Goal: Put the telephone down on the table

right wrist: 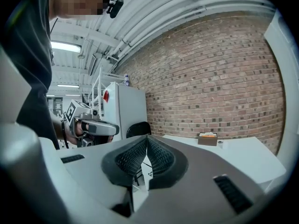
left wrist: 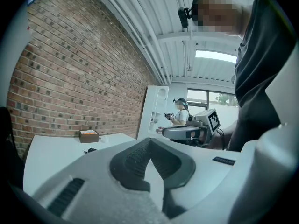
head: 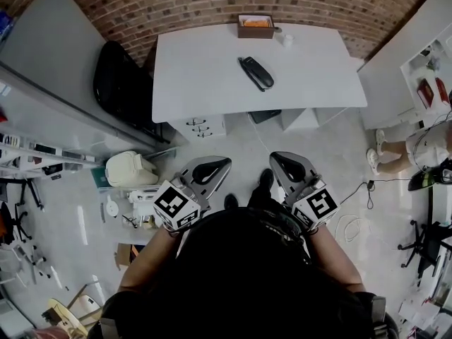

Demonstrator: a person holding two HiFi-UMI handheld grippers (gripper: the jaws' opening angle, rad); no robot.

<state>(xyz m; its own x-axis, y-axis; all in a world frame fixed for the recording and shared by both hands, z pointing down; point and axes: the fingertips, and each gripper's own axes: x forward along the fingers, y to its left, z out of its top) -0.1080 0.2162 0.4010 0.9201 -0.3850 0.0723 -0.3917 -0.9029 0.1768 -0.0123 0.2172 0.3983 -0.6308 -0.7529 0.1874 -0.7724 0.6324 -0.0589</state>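
telephone (head: 256, 73) on table (head: 198, 83), clearest in head view

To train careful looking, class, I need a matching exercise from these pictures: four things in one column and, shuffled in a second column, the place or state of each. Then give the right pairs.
Things
1. telephone
2. brown box
3. black chair
4. right hand-held gripper

Place or state
A. at the far edge of the table, by the brick wall
B. jaws together, nothing held
C. lying mid-table
D. beside the table, at its left end in the head view

Pairs: 1-C, 2-A, 3-D, 4-B
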